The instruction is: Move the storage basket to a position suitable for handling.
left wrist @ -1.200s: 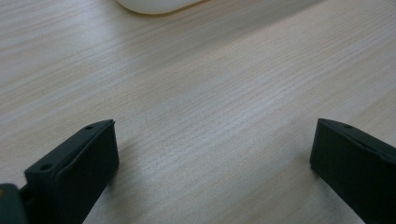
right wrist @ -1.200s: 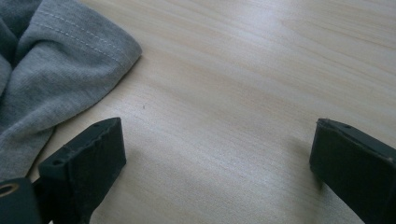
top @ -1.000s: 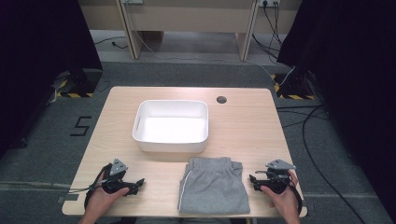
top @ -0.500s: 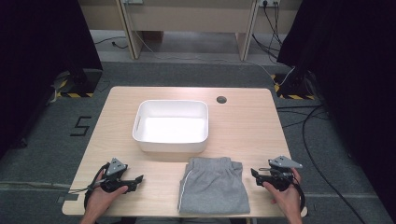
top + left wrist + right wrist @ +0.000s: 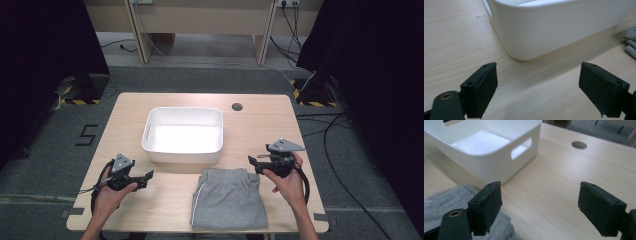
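- I see a light wooden table (image 5: 125, 125) carrying a white rectangular plastic bin (image 5: 184, 134) with handle cut-outs, set near the middle and slightly toward the far side.
- Folded grey fabric shorts with a white side stripe (image 5: 227, 200) lie at the near edge, just in front of the bin and a little to its right.
- My left tool (image 5: 146, 177) sits at the near left, held low over the table by the left hand (image 5: 111, 192); its jaws are spread wide with nothing between them, pointing toward the bin's near left corner.
- My right tool (image 5: 253, 162) is held by the right hand (image 5: 287, 182) just right of the shorts' far corner, jaws likewise spread and empty, above bare wood.
- A small round hole (image 5: 237, 106) lies in the table beyond the bin, far right.
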`<state>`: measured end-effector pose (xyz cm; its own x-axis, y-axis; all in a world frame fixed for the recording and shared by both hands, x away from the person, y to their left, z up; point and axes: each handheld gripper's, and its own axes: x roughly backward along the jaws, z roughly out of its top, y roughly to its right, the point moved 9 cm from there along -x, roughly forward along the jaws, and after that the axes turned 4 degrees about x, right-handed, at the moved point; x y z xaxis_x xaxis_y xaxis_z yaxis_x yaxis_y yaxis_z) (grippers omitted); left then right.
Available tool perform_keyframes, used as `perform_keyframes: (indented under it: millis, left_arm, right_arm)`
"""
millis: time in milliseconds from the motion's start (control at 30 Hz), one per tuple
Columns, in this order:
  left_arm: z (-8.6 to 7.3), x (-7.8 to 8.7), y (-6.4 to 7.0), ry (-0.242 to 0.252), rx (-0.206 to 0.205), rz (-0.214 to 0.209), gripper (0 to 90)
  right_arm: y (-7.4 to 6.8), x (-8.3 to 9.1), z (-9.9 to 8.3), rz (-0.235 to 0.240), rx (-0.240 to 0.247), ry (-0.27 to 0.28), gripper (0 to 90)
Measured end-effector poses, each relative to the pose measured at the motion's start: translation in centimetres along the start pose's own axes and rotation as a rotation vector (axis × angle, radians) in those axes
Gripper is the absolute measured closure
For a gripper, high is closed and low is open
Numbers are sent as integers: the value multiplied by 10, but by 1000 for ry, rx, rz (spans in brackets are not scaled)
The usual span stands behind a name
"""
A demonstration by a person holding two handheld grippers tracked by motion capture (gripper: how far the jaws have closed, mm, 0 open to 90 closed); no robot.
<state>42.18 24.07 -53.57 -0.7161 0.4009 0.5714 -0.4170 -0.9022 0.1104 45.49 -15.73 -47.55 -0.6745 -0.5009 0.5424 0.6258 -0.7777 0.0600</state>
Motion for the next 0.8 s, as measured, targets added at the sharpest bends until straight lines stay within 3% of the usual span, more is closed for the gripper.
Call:
perform_keyframes:
  millis: [200,367,733,800]
  left_arm:
    - [15,-9,-6,5,29,-12,151]
    - [23,-16,-7,12,21,-9,150]
    - [30,-34,-1,3,-2,-24,151]
    - [31,-36,-1,0,-9,-8,142]
  right_arm:
    - [-16,-25,43,62,37,21,261]
    - [-27,-54,65,108,40,2,310]
    - [-31,-111,67,111,29,-112,387]
    - [-29,-118,66,107,31,-129,400]
